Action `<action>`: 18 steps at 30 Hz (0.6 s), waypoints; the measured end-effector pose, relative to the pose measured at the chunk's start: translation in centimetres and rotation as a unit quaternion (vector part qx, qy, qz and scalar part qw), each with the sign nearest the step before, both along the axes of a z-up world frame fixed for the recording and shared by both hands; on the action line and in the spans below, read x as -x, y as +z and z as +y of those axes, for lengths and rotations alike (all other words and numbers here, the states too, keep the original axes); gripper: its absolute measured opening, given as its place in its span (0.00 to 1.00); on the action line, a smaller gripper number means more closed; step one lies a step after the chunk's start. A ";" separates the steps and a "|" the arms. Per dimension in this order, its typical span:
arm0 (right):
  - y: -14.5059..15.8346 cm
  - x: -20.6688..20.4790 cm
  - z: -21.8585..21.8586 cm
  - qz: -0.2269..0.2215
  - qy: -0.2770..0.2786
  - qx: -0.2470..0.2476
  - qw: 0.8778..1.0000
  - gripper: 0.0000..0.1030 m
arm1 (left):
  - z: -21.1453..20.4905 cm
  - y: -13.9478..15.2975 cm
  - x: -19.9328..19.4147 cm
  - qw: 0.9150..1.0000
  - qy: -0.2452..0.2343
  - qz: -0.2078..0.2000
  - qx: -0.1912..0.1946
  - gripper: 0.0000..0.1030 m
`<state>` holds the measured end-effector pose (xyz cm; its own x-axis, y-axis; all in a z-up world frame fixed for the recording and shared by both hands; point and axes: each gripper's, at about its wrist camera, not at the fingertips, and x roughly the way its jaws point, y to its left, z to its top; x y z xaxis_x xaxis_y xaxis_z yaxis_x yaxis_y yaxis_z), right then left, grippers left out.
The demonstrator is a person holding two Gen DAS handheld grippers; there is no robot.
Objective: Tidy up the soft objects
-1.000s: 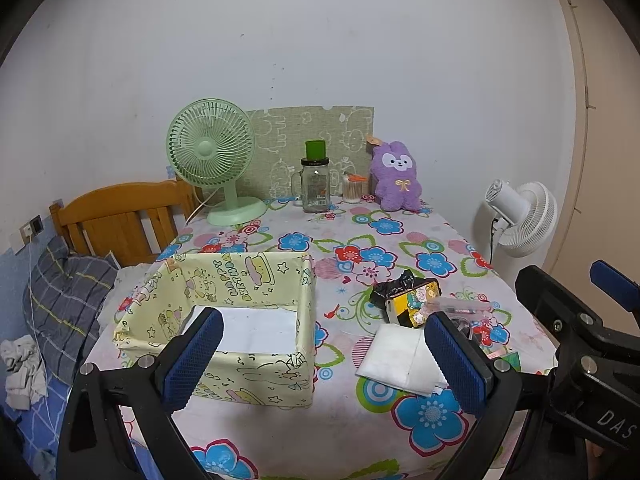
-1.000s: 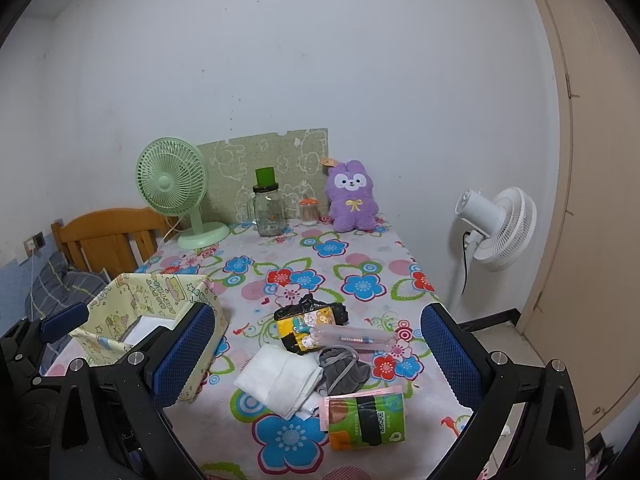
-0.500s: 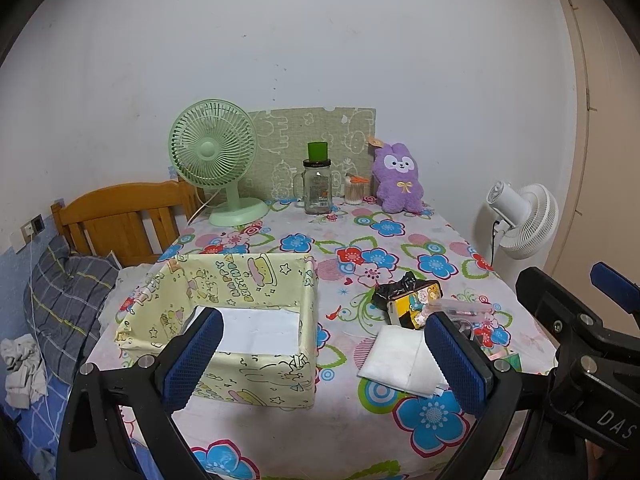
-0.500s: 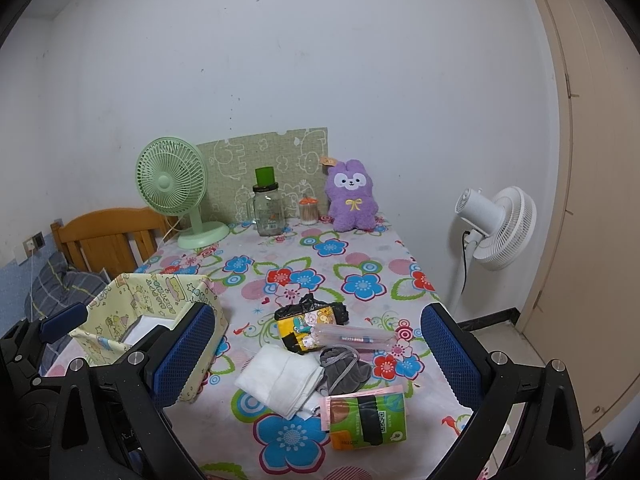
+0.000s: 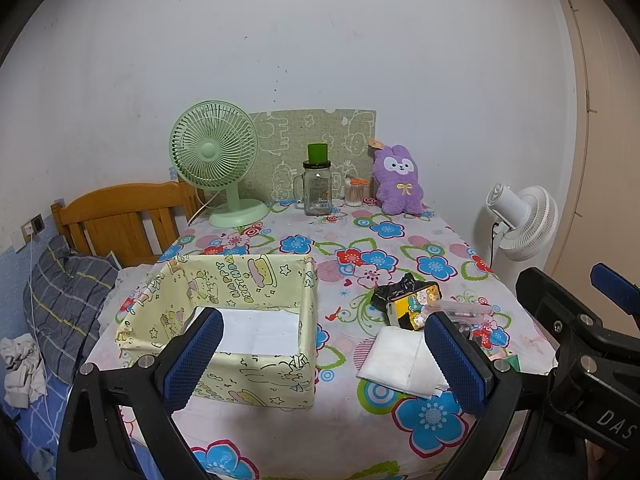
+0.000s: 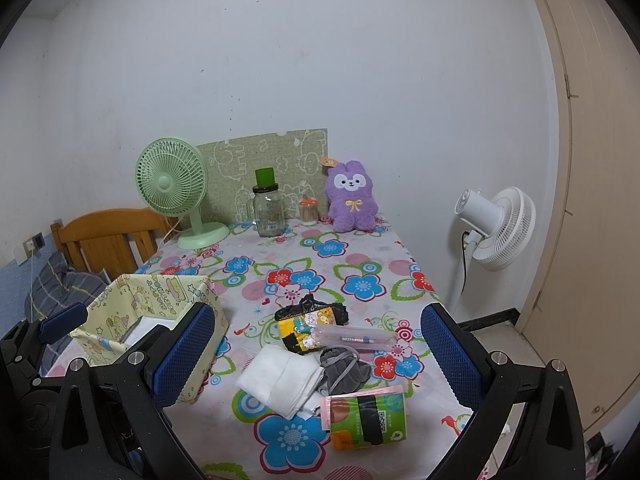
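Observation:
A yellow fabric box [image 5: 248,280] [image 6: 160,292] with cartoon prints stands at the table's front left, a white sheet on its bottom. To its right lie a folded white cloth [image 5: 394,360] [image 6: 280,376], a grey drawstring pouch [image 6: 344,368], a yellow-black cartoon pouch [image 5: 412,304] [image 6: 306,326], a clear pencil case [image 6: 352,336] and a green-pink tissue pack [image 6: 366,416]. A purple plush rabbit [image 5: 398,180] [image 6: 352,196] sits at the back. My left gripper [image 5: 324,360] hovers open before the box. My right gripper [image 6: 320,356] hangs open above the cloth pile. Both hold nothing.
A green desk fan [image 5: 214,160], a glass jar with green lid [image 5: 318,188] and a small container [image 5: 356,192] stand along the back wall. A white floor fan [image 6: 496,232] stands right of the table. A wooden headboard [image 5: 116,220] and bedding lie left.
Both views have shifted only very slightly. Nothing on the table has moved and both grippers stay open.

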<state>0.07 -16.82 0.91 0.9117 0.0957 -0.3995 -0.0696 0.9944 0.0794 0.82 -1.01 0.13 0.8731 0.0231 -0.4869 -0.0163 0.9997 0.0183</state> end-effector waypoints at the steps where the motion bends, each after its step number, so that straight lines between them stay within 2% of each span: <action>1: 0.0 0.0 0.0 0.000 0.000 0.000 1.000 1.00 | 0.0 0.0 0.0 1.000 0.000 0.000 0.000 0.98; 18: -0.1 -0.1 0.0 0.002 0.001 0.000 1.000 1.00 | -1.0 -0.5 0.0 1.000 -0.003 -0.002 0.006 0.96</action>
<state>0.14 -16.83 0.84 0.9102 0.0973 -0.4025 -0.0707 0.9942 0.0805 0.80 -2.05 -0.34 0.8754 0.0123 -0.4833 -0.0102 0.9999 0.0070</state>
